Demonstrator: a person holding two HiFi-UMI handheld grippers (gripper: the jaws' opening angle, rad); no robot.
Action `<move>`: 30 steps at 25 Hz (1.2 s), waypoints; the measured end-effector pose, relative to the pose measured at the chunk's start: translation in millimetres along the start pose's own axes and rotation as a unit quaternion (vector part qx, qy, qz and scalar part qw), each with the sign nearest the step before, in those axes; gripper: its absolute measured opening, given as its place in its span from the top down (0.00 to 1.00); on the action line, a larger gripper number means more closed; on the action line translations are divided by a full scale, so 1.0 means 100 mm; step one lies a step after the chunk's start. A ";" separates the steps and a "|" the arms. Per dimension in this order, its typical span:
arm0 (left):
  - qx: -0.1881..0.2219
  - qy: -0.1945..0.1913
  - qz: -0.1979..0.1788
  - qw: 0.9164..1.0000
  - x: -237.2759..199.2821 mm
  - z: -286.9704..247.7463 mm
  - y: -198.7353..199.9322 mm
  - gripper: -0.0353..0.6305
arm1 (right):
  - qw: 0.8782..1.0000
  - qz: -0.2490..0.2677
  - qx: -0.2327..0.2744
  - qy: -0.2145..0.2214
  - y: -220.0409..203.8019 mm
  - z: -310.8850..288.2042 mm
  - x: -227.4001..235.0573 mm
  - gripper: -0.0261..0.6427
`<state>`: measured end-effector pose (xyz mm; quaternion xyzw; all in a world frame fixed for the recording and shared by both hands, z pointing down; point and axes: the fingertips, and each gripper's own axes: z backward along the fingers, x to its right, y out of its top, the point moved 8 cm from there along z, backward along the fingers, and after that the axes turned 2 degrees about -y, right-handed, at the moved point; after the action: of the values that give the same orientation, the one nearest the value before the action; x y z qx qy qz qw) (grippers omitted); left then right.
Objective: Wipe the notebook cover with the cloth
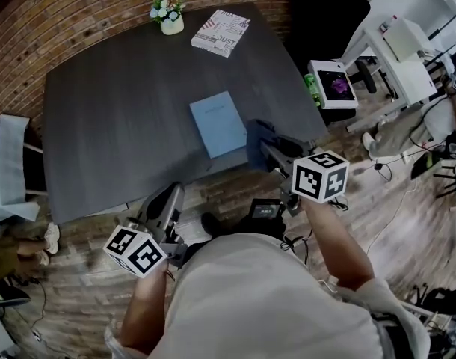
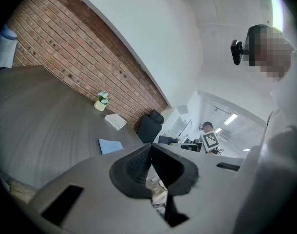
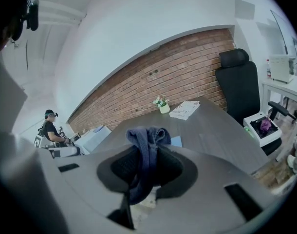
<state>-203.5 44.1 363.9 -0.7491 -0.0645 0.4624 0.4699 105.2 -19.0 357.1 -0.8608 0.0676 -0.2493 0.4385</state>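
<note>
Blue, the single notebook [image 1: 218, 123] lies near the dark table's [image 1: 108, 118] front edge, with bare tabletop to its left. The one cloth [image 3: 147, 136] is clamped in the right gripper [image 3: 149, 152], just beside the notebook's right edge. The left gripper [image 2: 151, 151] is pressed closed on nothing, off the table's near edge.

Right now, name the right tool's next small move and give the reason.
Probably swing the right tool leftward and lower the cloth onto the blue notebook. The cloth is clamped in its jaws and sits just beside the notebook near the table edge, not yet on the cover.
</note>
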 end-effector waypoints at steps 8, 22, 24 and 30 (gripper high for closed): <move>0.013 0.003 -0.008 1.000 0.35 -0.02 -0.09 0.93 | 1.000 0.015 0.010 0.022 0.08 0.34 0.05 0.82; 0.029 0.028 -0.011 0.999 1.24 -0.27 -0.63 0.93 | 0.996 0.066 0.021 0.056 -0.08 1.23 0.42 0.82; 0.034 0.037 -0.010 0.999 1.35 -0.26 -0.74 0.93 | 0.996 0.065 0.015 0.059 -0.16 1.32 0.50 0.82; 0.051 0.073 0.004 0.996 1.62 -0.10 -0.98 0.93 | 0.994 0.063 -0.009 0.086 -0.33 1.42 0.56 0.83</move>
<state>-71.6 177.9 337.4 -0.7561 -0.0037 0.4109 0.5094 219.5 84.9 334.2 -0.8340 0.1609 -0.2939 0.4384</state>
